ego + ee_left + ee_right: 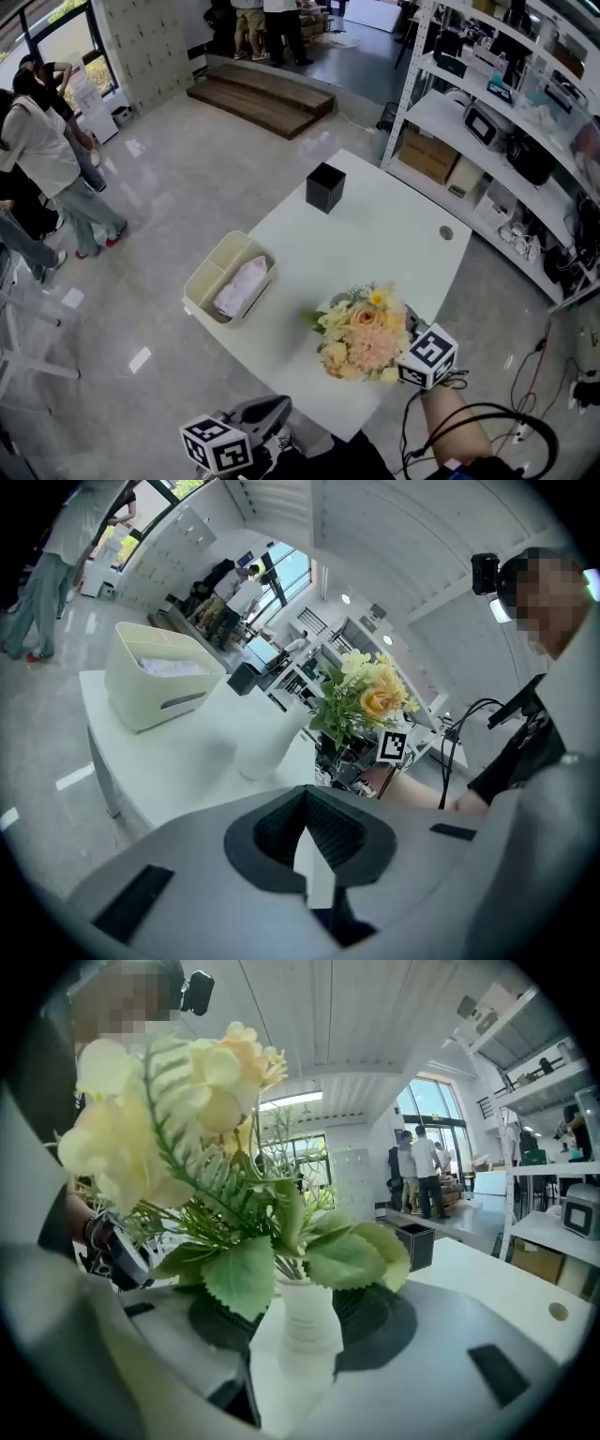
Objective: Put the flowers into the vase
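Right gripper (307, 1326): enters the head view from 5 o'clock on a bare forearm (452, 412), its marker cube (428, 356) at the table's near corner, the tool aimed toward 10 o'clock. Its 2 jaws stand narrowly apart, clamped on the white ribbed wrap just beneath the leaves of the flowers (366, 333), which rise upright above the pads. Left gripper (305, 799): held low at 7 o'clock, off the table's near edge, marker cube (217, 445) uppermost; its 2 jaws are pressed together with nothing between them. Flowers: 1 bunch of peach, cream and yellow blooms with fern sprigs and broad toothed green leaves, over the near part of the white table (375, 234). Vase (265, 745): plain white, upright on the table; in the left gripper view it stands just at 9 o'clock of the bunch, and contact between the 2 cannot be determined. The head view does not show it; the blooms cover that spot. Other items: 1 cream bin (202, 281) holding white cloth (242, 286) at the table's 9 o'clock edge; 1 black box (325, 187) at the 12 o'clock corner, well apart from the flowers.
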`<move>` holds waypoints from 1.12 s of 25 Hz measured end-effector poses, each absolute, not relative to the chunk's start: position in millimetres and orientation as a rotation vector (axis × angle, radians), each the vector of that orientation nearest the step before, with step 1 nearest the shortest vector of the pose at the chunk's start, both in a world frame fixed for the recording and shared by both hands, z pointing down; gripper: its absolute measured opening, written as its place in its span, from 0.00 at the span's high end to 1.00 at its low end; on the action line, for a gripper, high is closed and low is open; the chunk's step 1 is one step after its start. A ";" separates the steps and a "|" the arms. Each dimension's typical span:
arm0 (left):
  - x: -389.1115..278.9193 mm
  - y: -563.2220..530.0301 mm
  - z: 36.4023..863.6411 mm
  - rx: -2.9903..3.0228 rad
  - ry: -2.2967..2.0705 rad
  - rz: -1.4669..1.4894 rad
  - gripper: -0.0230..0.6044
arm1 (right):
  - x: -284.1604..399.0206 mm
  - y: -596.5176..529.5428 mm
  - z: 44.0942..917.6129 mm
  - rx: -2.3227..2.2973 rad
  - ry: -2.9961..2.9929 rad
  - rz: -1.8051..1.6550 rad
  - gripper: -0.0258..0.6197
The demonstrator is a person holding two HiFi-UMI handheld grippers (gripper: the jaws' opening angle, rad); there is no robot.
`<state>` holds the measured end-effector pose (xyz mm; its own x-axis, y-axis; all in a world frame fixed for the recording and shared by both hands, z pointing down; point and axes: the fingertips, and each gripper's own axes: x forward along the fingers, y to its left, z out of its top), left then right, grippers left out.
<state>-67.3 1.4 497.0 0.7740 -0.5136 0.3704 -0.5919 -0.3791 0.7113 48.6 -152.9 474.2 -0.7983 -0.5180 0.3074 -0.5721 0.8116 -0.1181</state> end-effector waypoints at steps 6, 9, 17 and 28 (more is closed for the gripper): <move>-66.1 -0.3 497.4 2.050 -0.825 0.106 0.96 | 49.6 -155.6 479.2 0.816 -2.708 0.326 0.64; -64.9 -0.4 498.2 2.051 -0.820 0.107 0.96 | 48.2 -155.1 482.9 0.783 -2.707 0.381 0.64; -63.2 -1.0 496.9 2.053 -0.813 0.107 0.96 | 47.4 -159.1 485.4 0.741 -2.681 0.381 0.61; -60.9 -0.6 497.0 2.047 -0.813 0.107 0.96 | 45.6 -160.0 486.3 0.590 -2.654 0.374 0.53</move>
<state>-60.9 -0.6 497.0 0.7800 -0.5059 0.3684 -0.5839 -0.3765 0.7192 45.6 -160.0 486.3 -0.8334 -0.3468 0.4303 -0.4522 0.8755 -0.1704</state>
